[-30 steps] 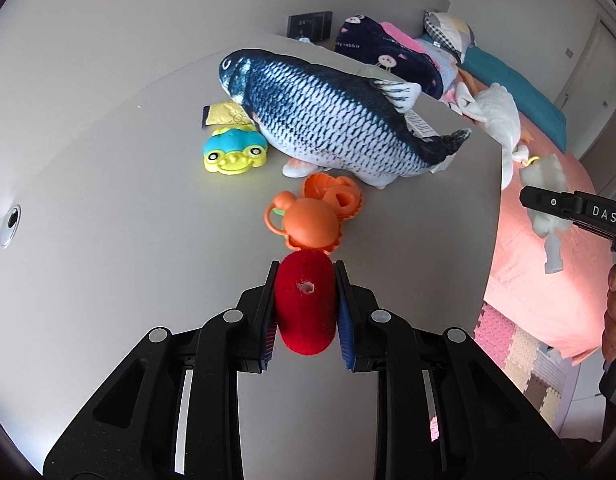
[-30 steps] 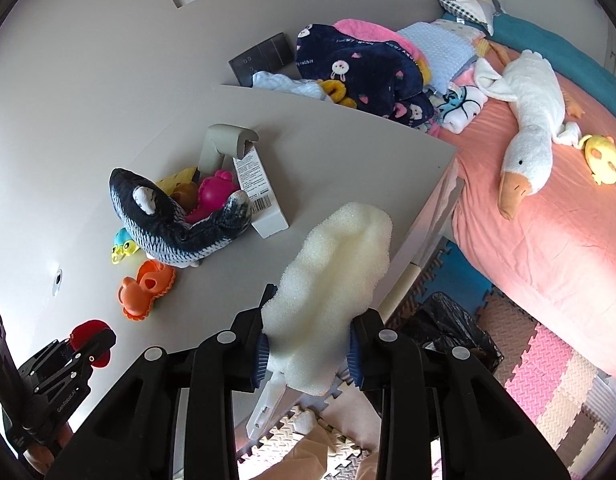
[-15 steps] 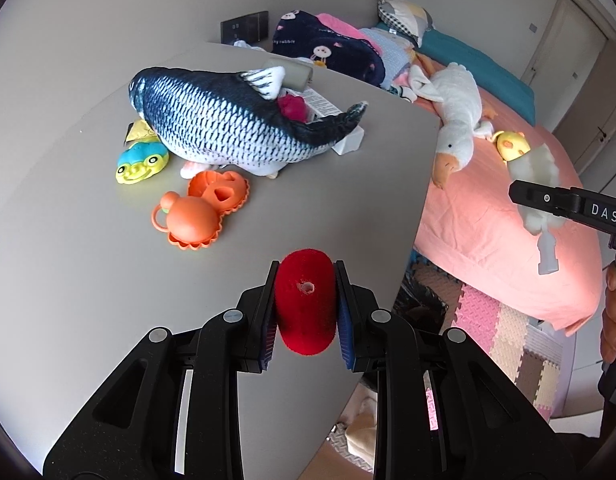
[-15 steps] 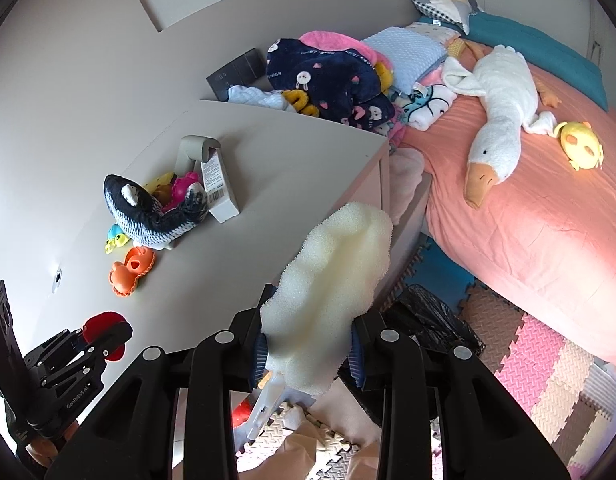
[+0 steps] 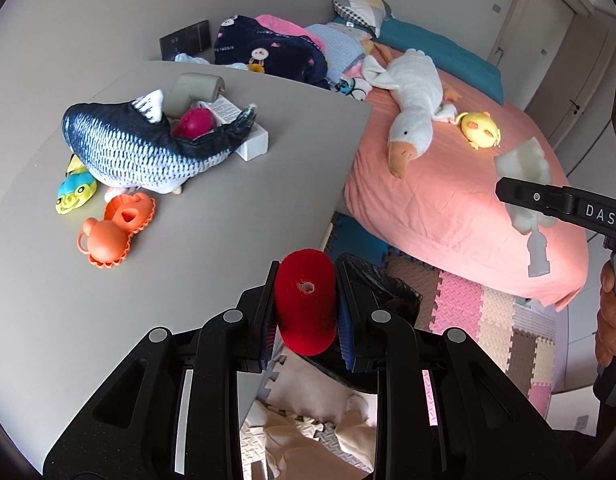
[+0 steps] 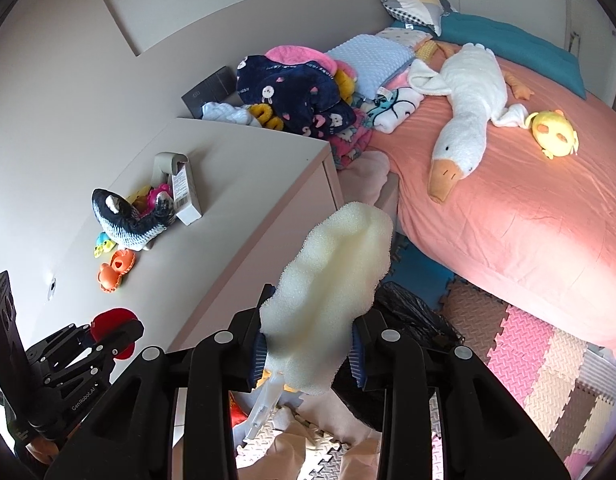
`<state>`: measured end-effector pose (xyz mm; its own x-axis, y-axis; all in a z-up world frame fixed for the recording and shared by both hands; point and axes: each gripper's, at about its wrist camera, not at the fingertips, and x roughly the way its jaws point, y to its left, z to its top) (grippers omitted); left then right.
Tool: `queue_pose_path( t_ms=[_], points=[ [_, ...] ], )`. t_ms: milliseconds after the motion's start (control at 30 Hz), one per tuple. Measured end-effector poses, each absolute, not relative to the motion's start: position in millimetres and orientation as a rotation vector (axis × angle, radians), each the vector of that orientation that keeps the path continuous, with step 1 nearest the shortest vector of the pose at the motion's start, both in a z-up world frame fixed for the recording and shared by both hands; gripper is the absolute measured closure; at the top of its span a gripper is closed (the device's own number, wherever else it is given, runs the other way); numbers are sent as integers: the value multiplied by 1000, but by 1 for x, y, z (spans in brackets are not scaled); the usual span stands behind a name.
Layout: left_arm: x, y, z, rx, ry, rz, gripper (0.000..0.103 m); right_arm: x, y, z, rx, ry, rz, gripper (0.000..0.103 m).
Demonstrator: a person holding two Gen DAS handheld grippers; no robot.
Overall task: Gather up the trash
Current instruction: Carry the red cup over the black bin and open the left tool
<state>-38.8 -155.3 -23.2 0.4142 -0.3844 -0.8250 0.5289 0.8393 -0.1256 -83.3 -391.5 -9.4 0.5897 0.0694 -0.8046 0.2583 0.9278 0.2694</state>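
Grey counter [image 5: 235, 208] is lying to our left, black bin bag [image 5: 382, 286] below. We are holding a cream foam sponge [image 6: 332, 280] clamped in the right gripper [image 6: 308, 350] jaws, a red fuzzy cylinder [image 5: 305, 300] clamped in the left gripper [image 5: 305, 312] jaws above the bag.

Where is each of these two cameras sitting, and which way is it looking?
Left wrist: on the left gripper, looking along its fingers, shut on a red sponge, over the grey table edge toward the bed; a hand shows.
Right wrist: on the right gripper, shut on a white sponge, looking at the black bin bag and bed.
Shared: the fish toy, goose plush, each other's gripper.
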Motion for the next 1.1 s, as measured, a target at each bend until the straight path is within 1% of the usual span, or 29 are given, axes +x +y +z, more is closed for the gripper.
queue_pose_path(
  t_ms=[633, 1100],
  points=[
    [-58, -243, -20, 284, 977, -752, 78, -126, -453, -10, 440, 924, -230, 68],
    [-68, -291, -27, 363, 995, -864, 78, -135, -478, -12, 461, 927, -285, 68]
  ],
)
